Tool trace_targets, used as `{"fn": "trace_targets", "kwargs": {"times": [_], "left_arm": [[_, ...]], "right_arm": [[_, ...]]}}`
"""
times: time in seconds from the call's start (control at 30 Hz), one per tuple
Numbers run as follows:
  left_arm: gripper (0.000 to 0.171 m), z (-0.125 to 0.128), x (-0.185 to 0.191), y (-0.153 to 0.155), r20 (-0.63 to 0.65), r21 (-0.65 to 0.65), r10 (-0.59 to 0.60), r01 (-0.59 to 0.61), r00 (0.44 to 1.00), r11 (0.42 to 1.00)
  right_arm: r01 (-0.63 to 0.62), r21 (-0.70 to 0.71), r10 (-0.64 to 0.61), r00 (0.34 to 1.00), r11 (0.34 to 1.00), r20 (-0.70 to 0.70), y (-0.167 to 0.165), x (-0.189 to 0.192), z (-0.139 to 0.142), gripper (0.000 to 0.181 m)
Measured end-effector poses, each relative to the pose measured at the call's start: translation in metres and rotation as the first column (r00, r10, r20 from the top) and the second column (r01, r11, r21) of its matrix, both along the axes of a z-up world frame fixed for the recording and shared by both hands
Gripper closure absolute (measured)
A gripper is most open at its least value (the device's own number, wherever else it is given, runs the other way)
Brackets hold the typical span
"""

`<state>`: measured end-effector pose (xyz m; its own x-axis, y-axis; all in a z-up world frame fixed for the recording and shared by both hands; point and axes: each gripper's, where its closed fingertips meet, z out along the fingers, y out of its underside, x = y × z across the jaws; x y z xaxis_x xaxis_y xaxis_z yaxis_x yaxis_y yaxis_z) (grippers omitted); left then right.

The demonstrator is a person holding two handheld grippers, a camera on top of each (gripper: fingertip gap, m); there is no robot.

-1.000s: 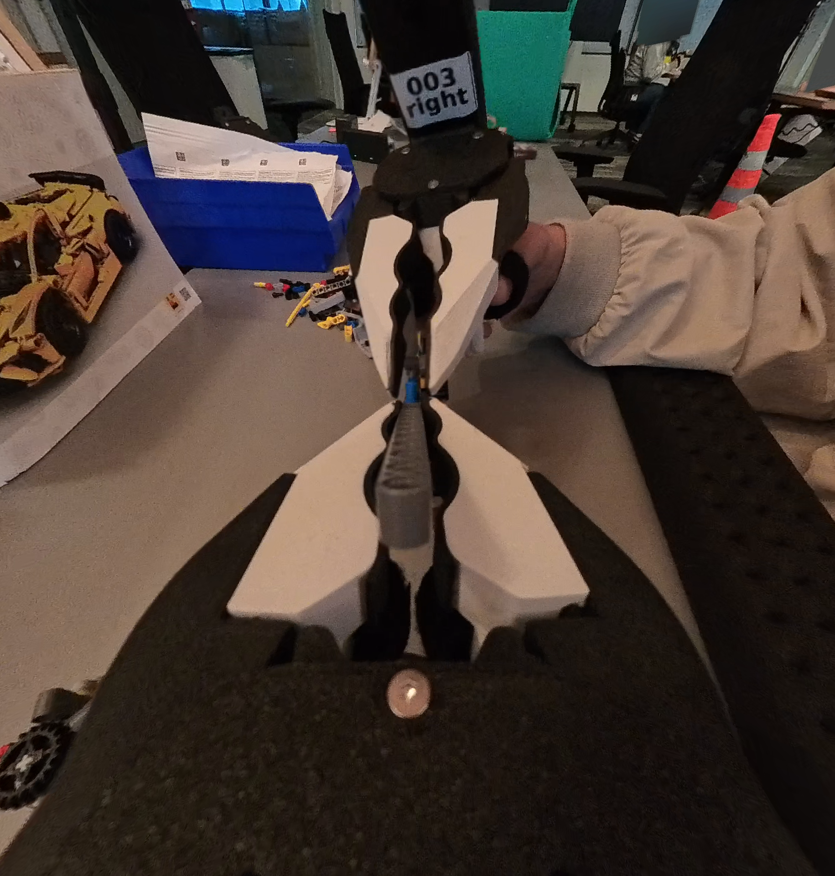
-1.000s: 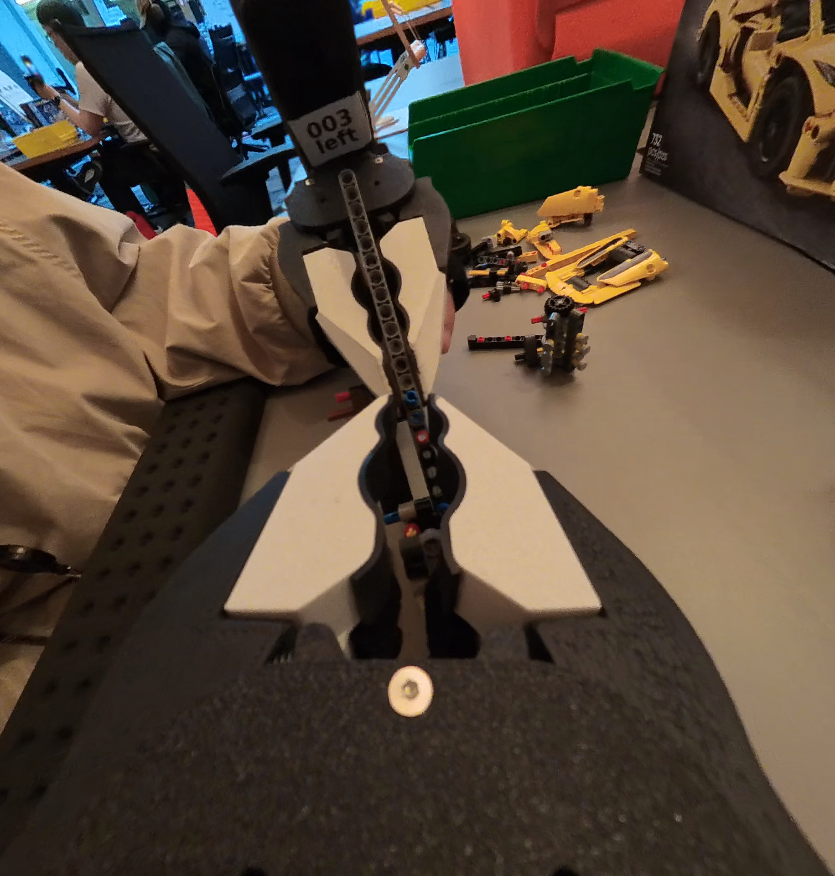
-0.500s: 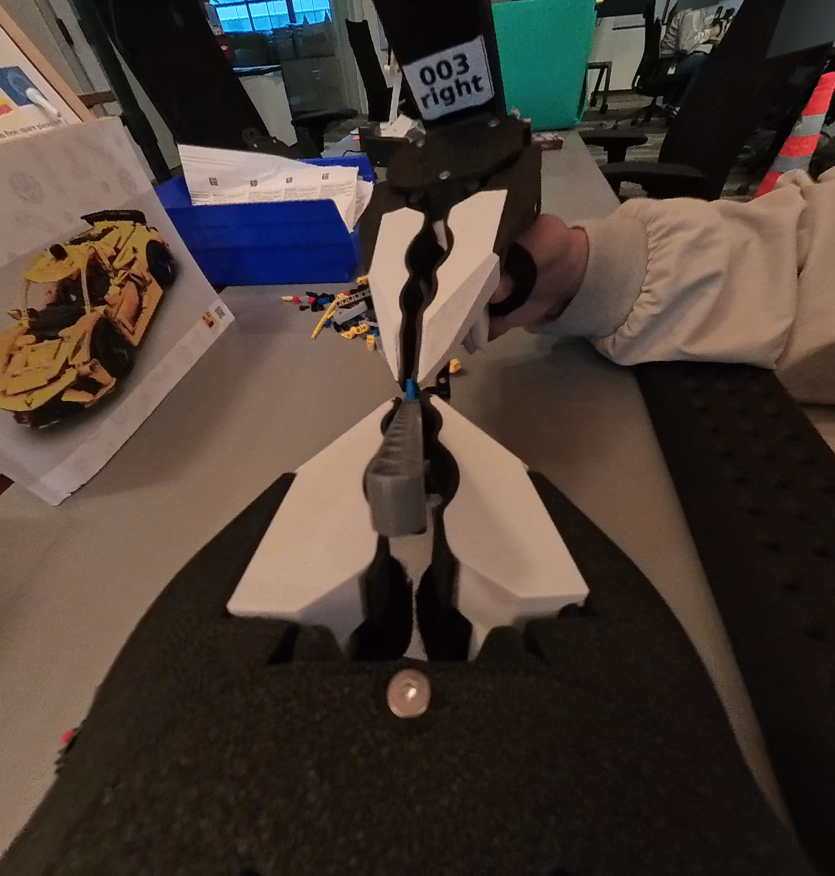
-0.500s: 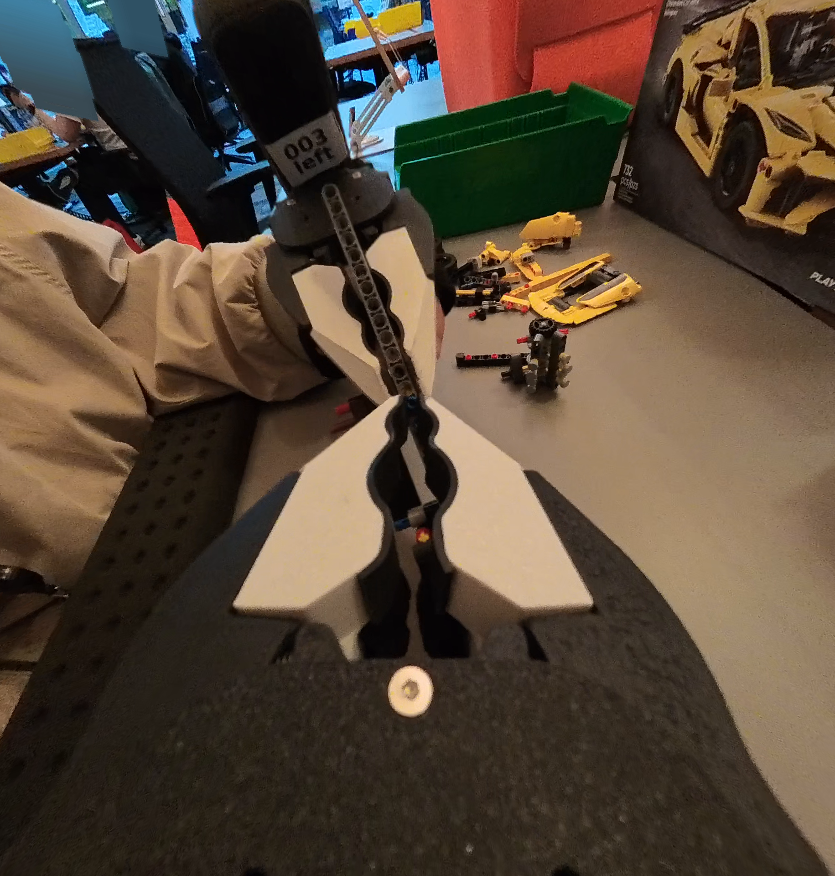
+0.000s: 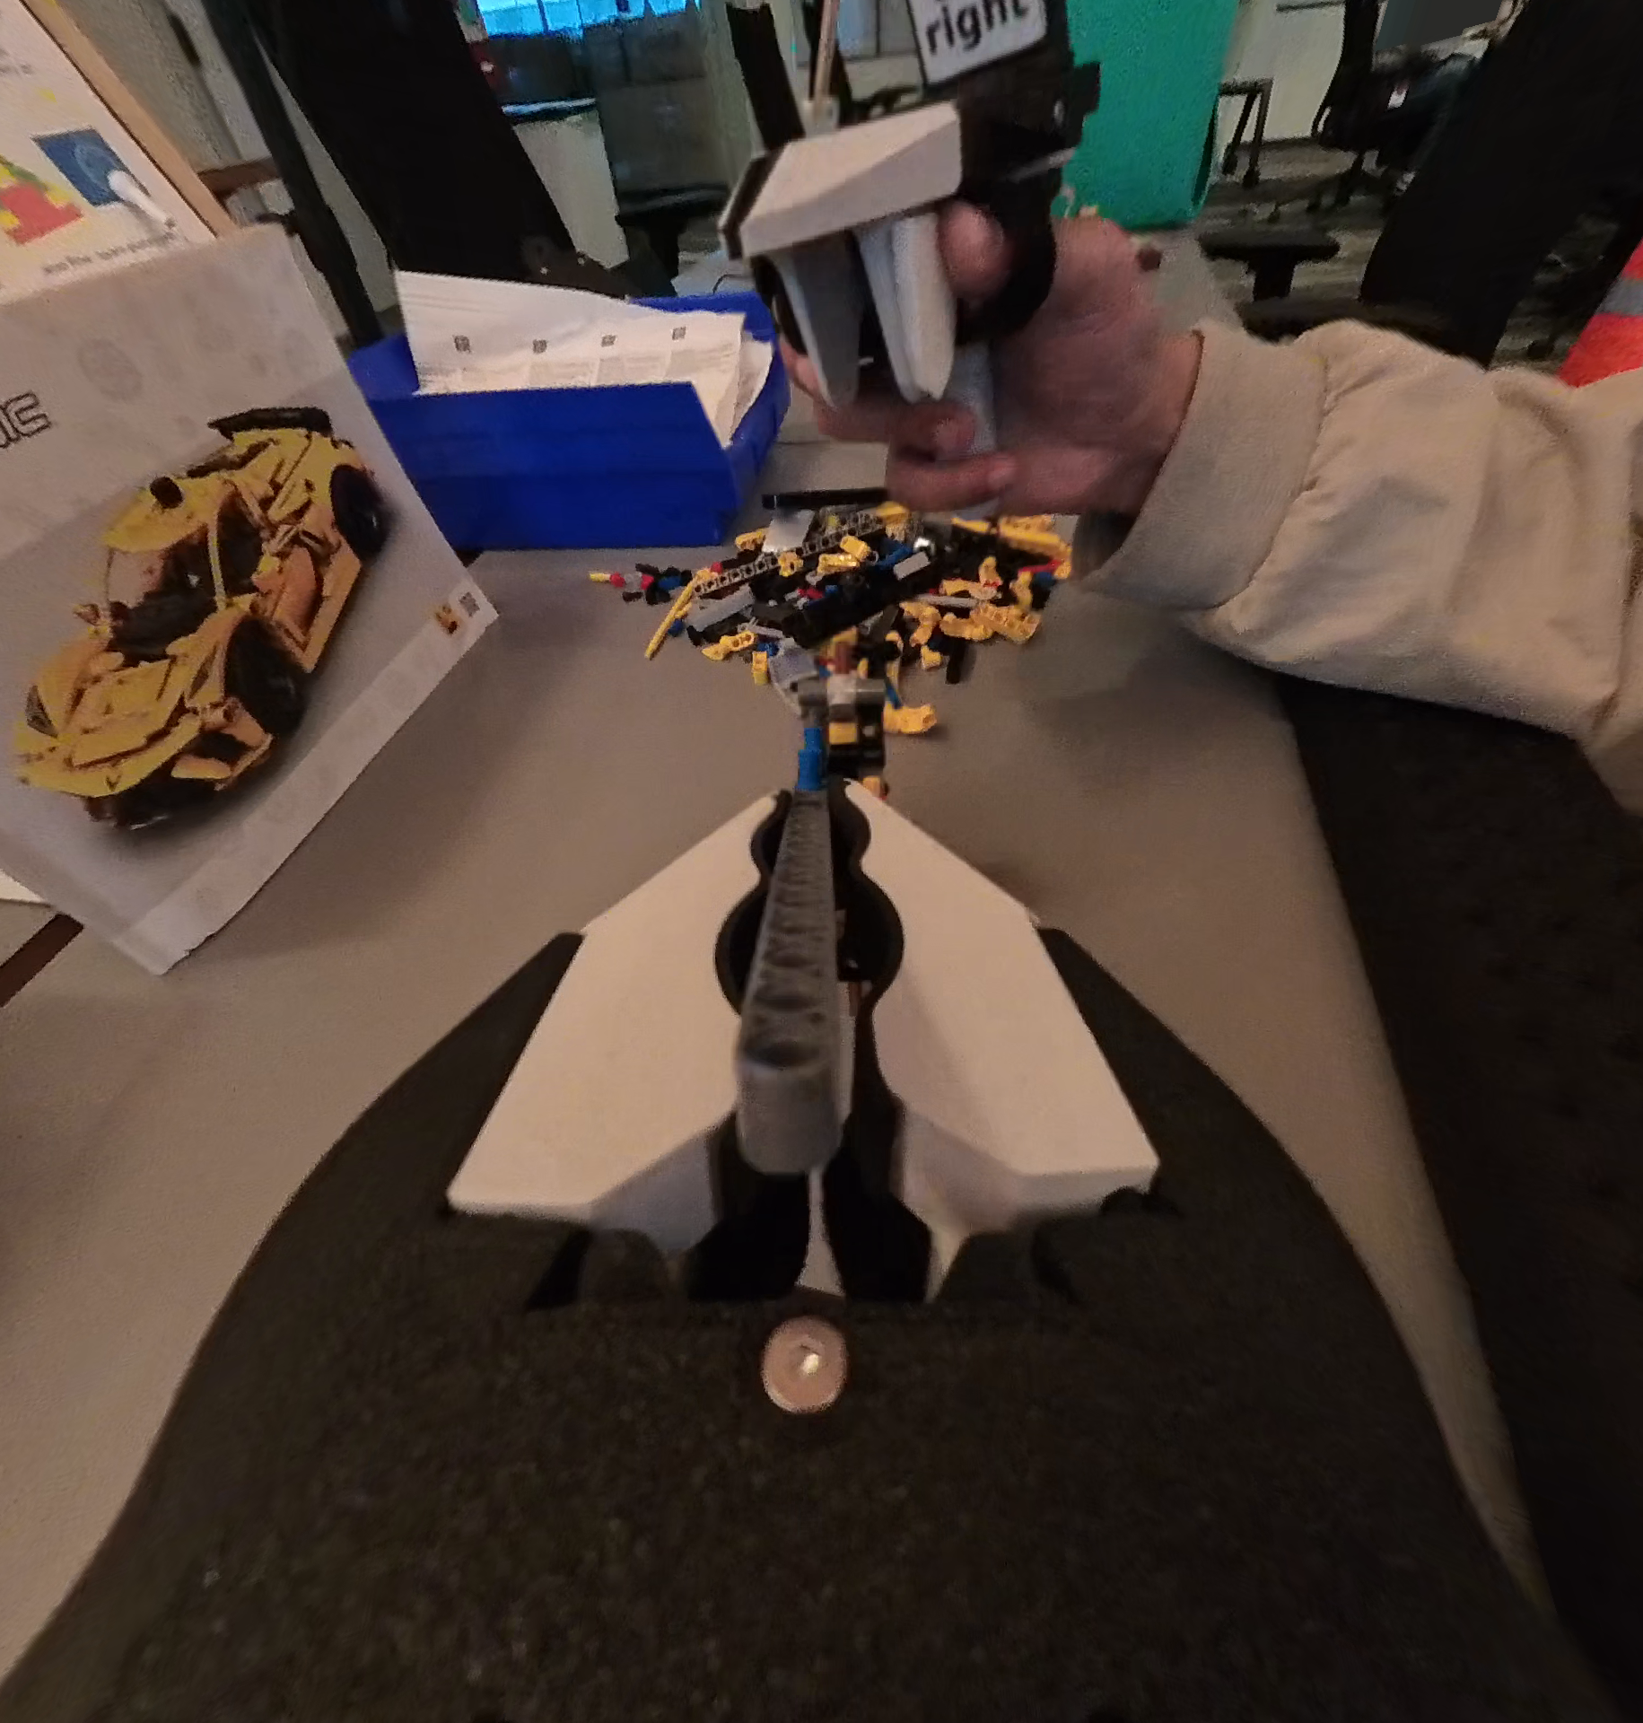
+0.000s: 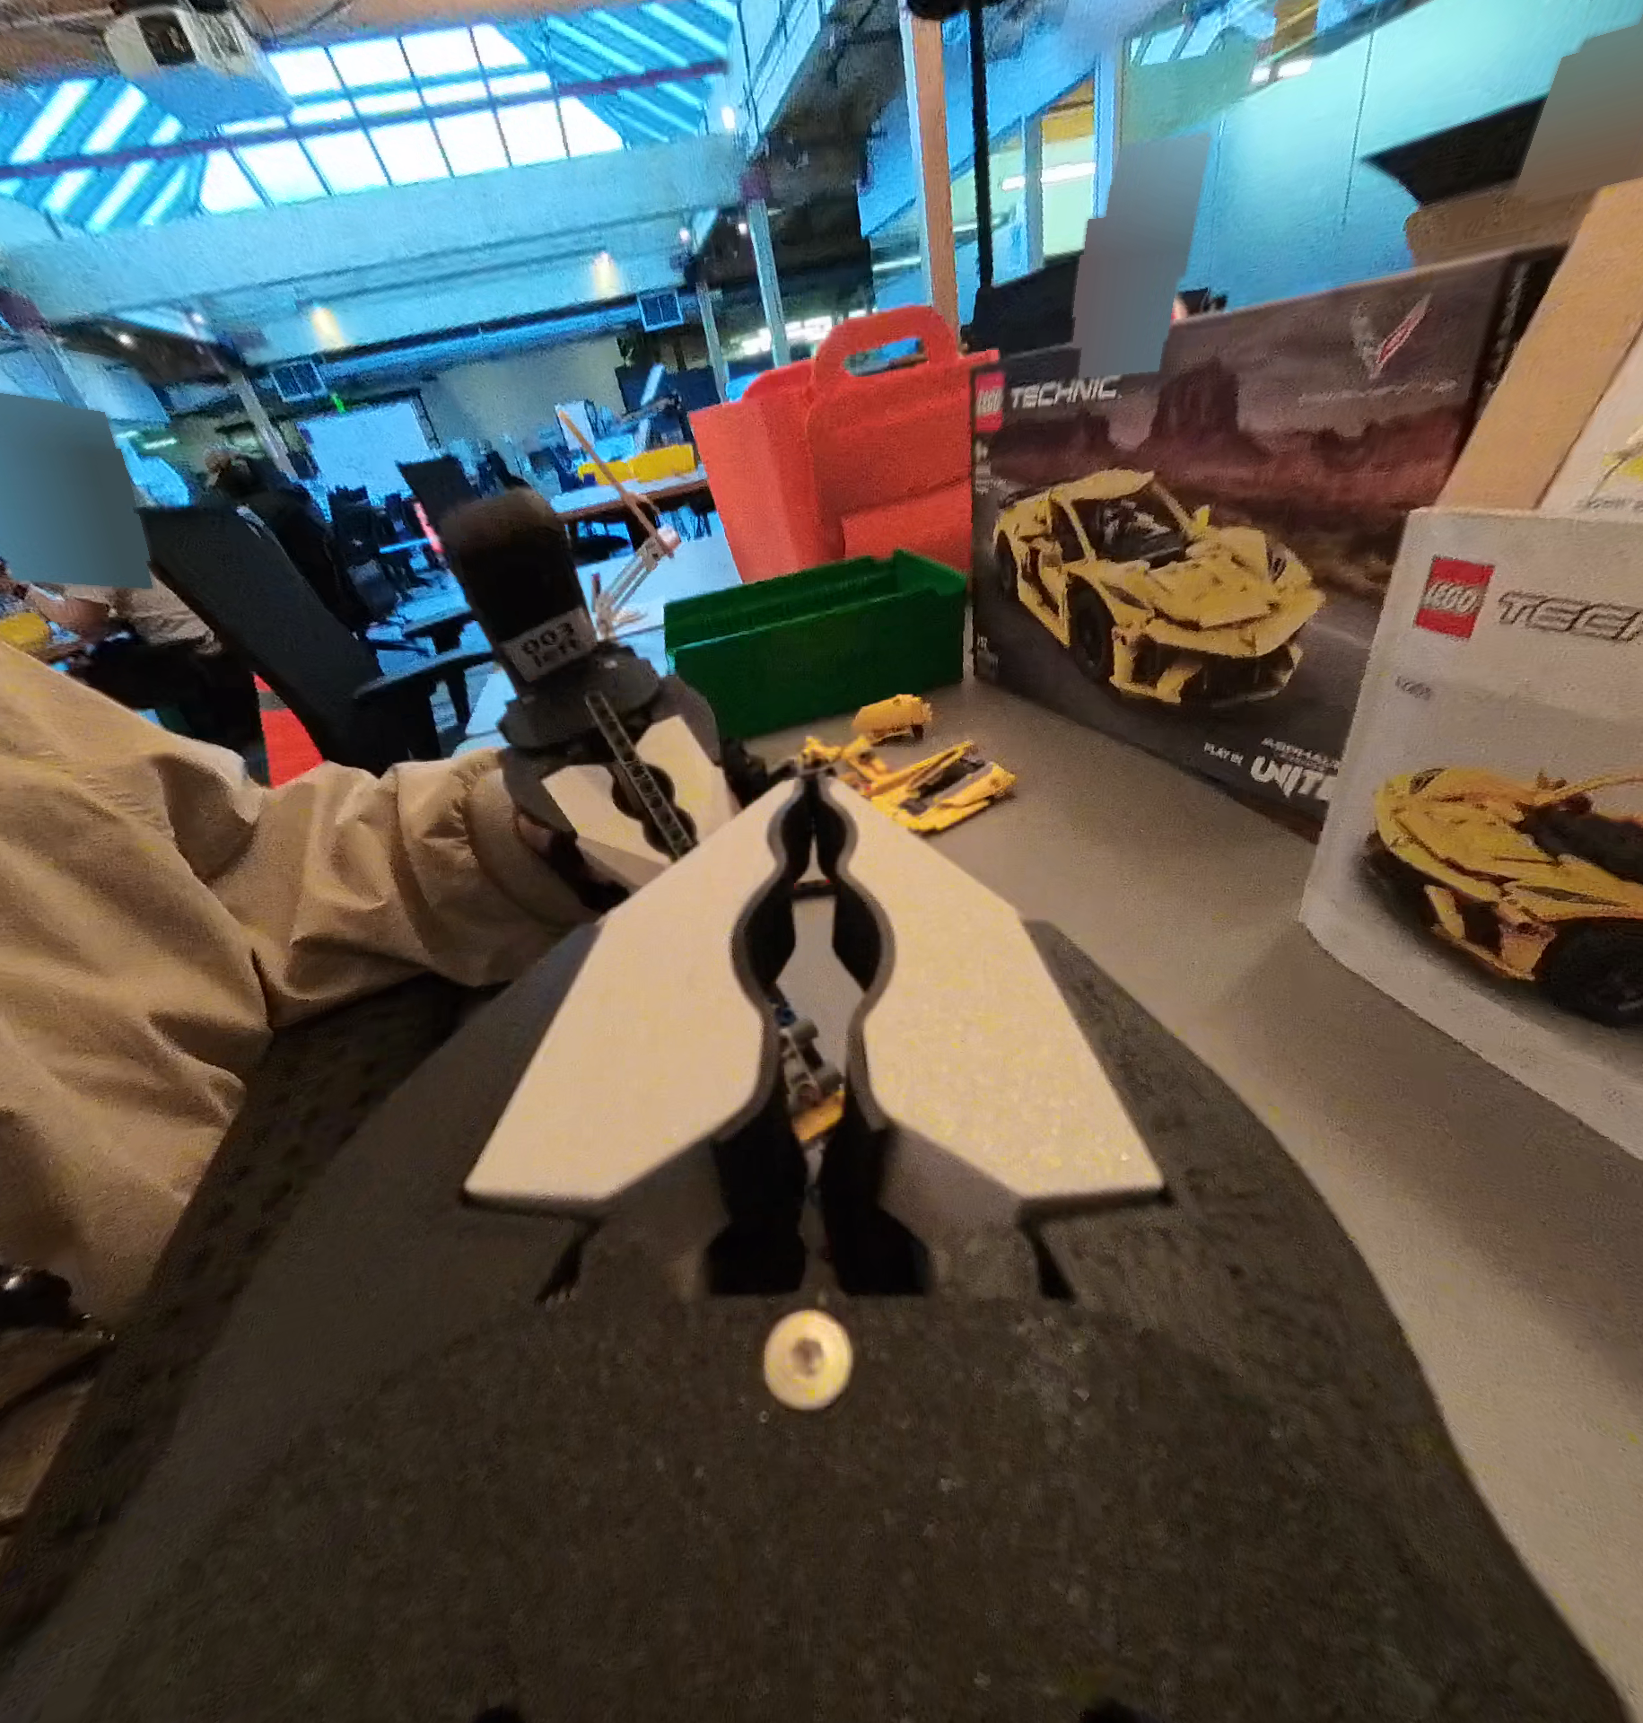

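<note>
In the left wrist view, your left gripper (image 5: pixel 813 802) has its jaws closed on a long grey holed beam (image 5: pixel 792 979), which runs back between the white fingers (image 5: pixel 631 1044) toward the camera; a blue pin and a small grey and yellow assembly (image 5: pixel 841 709) stick out just past the tips. Beyond the jaws lies a pile of yellow and black bricks (image 5: pixel 873 587) on the grey table (image 5: pixel 519 792), with a blue bin (image 5: pixel 575 447) behind it. Up and right of the jaws, your right gripper (image 5: pixel 878 373) hangs raised in your hand (image 5: pixel 1050 420). In the right wrist view, your right gripper (image 6: pixel 810 792) has its jaws closed, tips touching, with nothing gripped. Left of the jaws, your left gripper (image 6: pixel 677 844) holds the beam (image 6: pixel 635 774). Beyond the tips lie yellow panels (image 6: pixel 929 778) and a green bin (image 6: pixel 817 634).
</note>
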<state>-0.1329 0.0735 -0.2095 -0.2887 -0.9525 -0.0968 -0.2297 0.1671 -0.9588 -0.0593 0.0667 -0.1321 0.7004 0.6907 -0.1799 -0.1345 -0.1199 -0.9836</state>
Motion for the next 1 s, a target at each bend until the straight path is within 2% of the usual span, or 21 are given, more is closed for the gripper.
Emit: {"fn": "trace_targets", "kwargs": {"times": [0.07,0.1,0.13,0.2,0.27,0.37,0.6,0.73,0.9,1.0], "left_arm": [[0.164,-0.003,0.004,0.004,0.025,0.115,0.069,-0.072,0.997,0.991],[0.165,0.0,0.006,0.006,0.055,0.192,0.103,-0.112,0.993,0.975],[0.164,0.004,0.006,0.007,0.086,0.271,0.129,-0.148,0.988,0.951],[0.164,0.009,0.007,0.009,0.129,0.392,0.167,-0.204,0.978,0.897],[0.165,0.013,0.007,0.011,0.153,0.445,0.192,-0.241,0.969,0.862],[0.165,0.012,0.006,0.018,0.17,0.519,0.231,-0.286,0.958,0.806],[0.165,0.0,0.007,0.025,0.148,0.65,0.264,-0.295,0.953,0.7],[0.165,-0.003,0.007,0.025,0.142,0.68,0.268,-0.291,0.953,0.673],[0.165,-0.001,0.007,0.027,0.153,0.68,0.273,-0.301,0.95,0.668],[0.165,-0.003,0.008,0.024,0.148,0.7,0.268,-0.292,0.952,0.652]], "right_arm": [[-0.051,-0.123,0.062,0.994,0.991,0.087,0.008,-0.023,-0.026,0.181],[-0.066,-0.189,0.091,0.988,0.98,0.128,0.011,-0.033,-0.04,0.174],[-0.08,-0.219,0.109,0.987,0.972,0.12,0.012,-0.043,-0.045,0.168],[-0.063,-0.26,0.091,0.991,0.963,0.1,0.017,-0.054,-0.052,0.17],[-0.066,-0.245,0.095,0.99,0.967,0.108,0.018,-0.065,-0.052,0.17],[-0.113,-0.306,0.144,0.986,0.945,0.081,0.017,-0.076,-0.061,0.17],[-0.079,-0.327,0.104,0.993,0.942,0.059,0.027,-0.074,-0.069,0.17],[-0.068,-0.333,0.093,0.994,0.94,0.061,0.029,-0.073,-0.072,0.172],[-0.033,-0.322,0.056,0.996,0.946,0.064,0.032,-0.066,-0.071,0.173],[-0.054,-0.351,0.093,0.991,0.935,0.095,0.03,-0.074,-0.081,0.174]]}}
